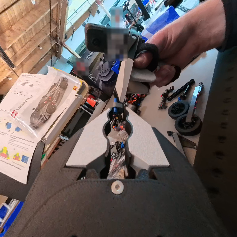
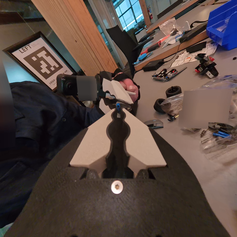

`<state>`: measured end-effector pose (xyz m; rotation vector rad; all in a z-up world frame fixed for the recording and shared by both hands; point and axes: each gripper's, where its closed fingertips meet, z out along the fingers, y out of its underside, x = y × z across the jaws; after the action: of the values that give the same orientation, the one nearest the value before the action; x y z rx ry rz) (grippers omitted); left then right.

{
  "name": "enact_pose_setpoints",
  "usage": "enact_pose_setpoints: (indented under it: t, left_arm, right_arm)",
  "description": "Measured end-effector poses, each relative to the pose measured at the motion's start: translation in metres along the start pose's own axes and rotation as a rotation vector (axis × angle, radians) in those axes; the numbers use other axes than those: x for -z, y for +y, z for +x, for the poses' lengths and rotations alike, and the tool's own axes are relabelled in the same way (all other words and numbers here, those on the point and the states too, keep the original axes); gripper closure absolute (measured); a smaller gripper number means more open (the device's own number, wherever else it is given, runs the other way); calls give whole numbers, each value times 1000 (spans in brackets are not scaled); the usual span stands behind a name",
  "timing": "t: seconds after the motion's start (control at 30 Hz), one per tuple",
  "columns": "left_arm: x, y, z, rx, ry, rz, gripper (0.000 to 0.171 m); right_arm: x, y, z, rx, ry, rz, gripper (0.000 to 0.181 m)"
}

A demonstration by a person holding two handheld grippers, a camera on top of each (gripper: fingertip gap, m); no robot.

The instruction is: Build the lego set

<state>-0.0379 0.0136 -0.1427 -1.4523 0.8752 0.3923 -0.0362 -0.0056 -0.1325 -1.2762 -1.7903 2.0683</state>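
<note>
**Q:** What sits nearest the lens?

**A:** The left claw [image 1: 118, 109], its pale fingers drawn in until only a narrow gap is left, pinching a small grey lego piece [image 1: 118, 106] with blue pins at the tips. The piece is held in the air above the desk [image 1: 152, 115], not resting on it.

**Q:** And the other claw?

**A:** The right claw [image 2: 118, 110] meets it tip to tip, fingers all but together and clamped on the same lego piece from the opposite side. A blue pin pokes out just past its tips. A bare right hand [image 1: 179, 44] works that tool, and the left hand [image 2: 129, 88] grips its own, at the end of a dark sleeve [image 2: 44, 115].

**Q:** What lies around them?

**A:** Under the claws is a heap of loose parts and clear plastic bags [image 2: 218, 138]. To the right are two black wheels [image 1: 187, 125] joined by a grey strip, with a long black beam [image 1: 180, 91] just beyond. To the left a bagged instruction sheet [image 1: 38, 102] leans up.

**Q:** Farther back?

**A:** A half-built chassis [image 2: 165, 75] lies flat on the desk. The dark set box [image 1: 102, 71] stands behind the parts, and a blue bin [image 2: 223, 25] sits at the far edge. A framed marker sign [image 2: 41, 61] leans against a timber post.
</note>
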Motion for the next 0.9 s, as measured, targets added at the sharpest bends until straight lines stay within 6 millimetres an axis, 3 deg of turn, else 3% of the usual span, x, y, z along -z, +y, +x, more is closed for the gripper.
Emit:
enact_pose_setpoints:
  t: [0.2,0.47,0.5,0.57,0.6,0.63,0.73,0.83,0.9]
  left_arm:
    - [-5,-2,3,-96,-47,-54,157]
    - [-1,-3,0,-76,-43,-51,157]
    - [-1,0,0,-63,-37,-64,157]
    - [9,20,-20,-57,-103,-132,157]
    - [15,14,-22,54,-64,-57,158]
    - [16,8,-23,99,-45,-20,158]
    - [4,22,-22,2,-83,-123,157]
    - [13,25,-42,97,-155,-99,157]
    - [20,29,-55,192,-187,-71,157]
  right_arm:
    - [-8,8,5,55,75,-61,180]
    - [-10,4,-1,126,122,-74,180]
    - [-2,-1,0,139,144,-50,180]
    - [31,-25,0,139,169,86,181]
    - [39,-25,1,159,194,77,180]
    - [37,-18,6,167,228,32,180]
    - [24,2,27,124,267,-72,180]
    - [10,14,43,226,375,-192,179]
    - [-3,22,67,231,453,-270,179]
